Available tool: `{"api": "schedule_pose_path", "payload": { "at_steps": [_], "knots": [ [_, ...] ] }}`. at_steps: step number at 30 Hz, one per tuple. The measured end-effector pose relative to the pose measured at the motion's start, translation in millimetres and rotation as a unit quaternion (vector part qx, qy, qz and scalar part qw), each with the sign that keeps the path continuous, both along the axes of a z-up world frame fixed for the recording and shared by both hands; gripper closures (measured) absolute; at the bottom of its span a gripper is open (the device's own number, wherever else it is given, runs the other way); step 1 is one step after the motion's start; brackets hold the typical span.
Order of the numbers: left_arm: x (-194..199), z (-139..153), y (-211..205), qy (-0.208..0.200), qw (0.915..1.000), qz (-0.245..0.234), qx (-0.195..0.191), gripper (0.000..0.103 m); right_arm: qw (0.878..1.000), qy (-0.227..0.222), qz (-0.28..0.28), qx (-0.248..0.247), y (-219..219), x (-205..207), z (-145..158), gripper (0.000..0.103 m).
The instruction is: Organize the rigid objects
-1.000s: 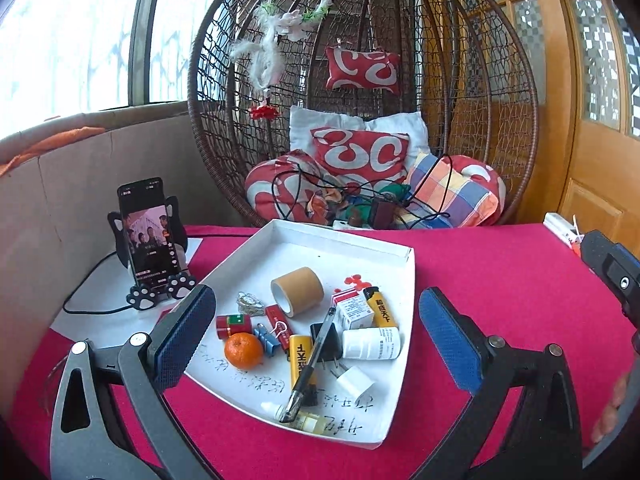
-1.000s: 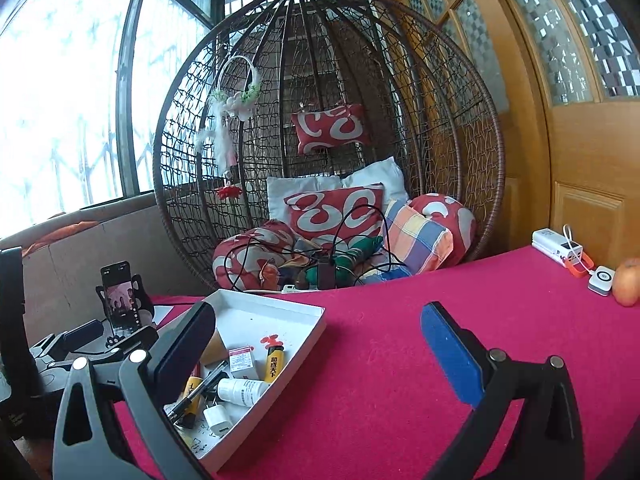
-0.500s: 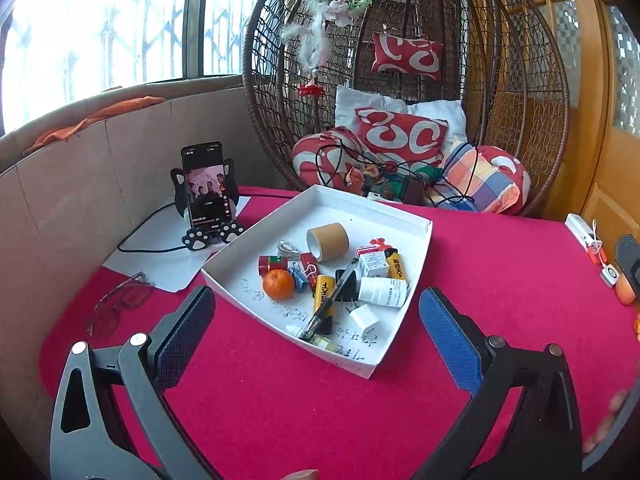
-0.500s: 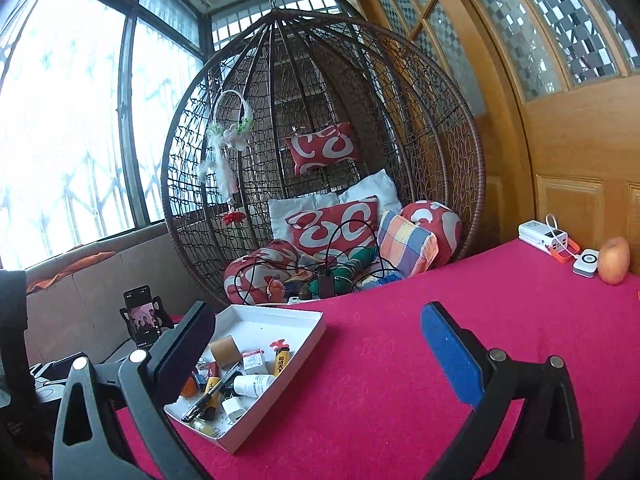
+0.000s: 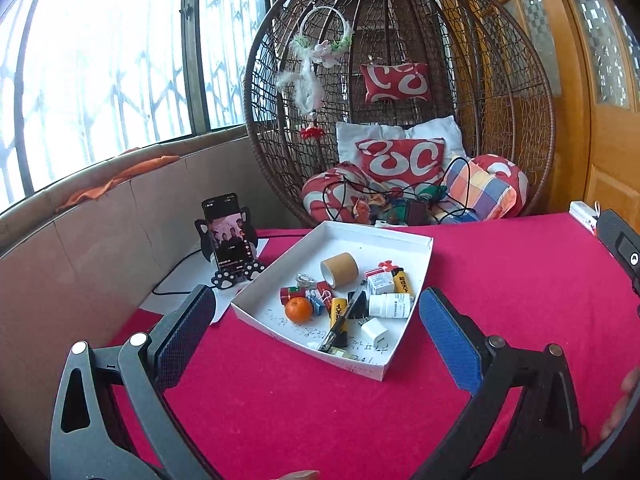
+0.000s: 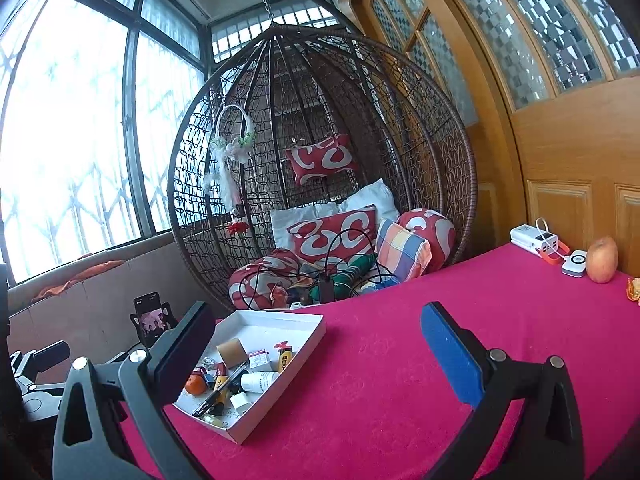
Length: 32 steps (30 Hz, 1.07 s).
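A white tray [image 5: 416, 248] [image 6: 280, 314] sits on the red tablecloth. It holds a brown tape roll [image 5: 339, 270], a small orange [image 5: 298, 309], a white pill bottle [image 5: 390, 306], yellow batteries [image 5: 338, 312], a black pen [image 5: 344, 316], a white charger plug [image 5: 374, 330] and several small bits. My left gripper [image 5: 316, 332] hangs open just in front of the tray, nothing between its fingers. My right gripper [image 6: 316, 344] is open too, well back from the tray, which lies at its lower left.
A phone on a paw-shaped stand [image 5: 229, 236] stands left of the tray. Behind the table is a wicker egg chair [image 5: 400, 92] with cushions and cables. A power bank [image 6: 534, 238], a small white device [image 6: 576, 263] and an apple [image 6: 602, 259] lie at the far right. Cardboard lines the left wall.
Both grippers have drawn back and risen from the tray, which looks smaller and farther. Both have stayed open. Nothing in the tray has moved.
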<state>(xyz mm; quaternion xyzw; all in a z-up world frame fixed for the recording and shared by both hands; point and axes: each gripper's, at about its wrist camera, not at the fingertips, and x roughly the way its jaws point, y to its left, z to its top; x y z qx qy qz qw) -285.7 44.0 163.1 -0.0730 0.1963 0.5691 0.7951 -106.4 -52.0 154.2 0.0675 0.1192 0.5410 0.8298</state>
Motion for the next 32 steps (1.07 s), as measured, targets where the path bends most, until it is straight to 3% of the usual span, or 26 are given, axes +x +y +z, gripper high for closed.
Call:
{"api": "schedule_pose_path", "payload": {
  "at_steps": [24,32],
  "knots": [
    [11,-6,-2,0.012,0.9996,-0.020,-0.017,0.000,1.000,0.018,-0.002,-0.017,-1,8,-6,0.000],
    [7,-7,-3,0.000,0.9996,-0.021,-0.019,0.000,0.999,0.024,0.001,-0.023,1,8,-9,0.000]
  ]
}}
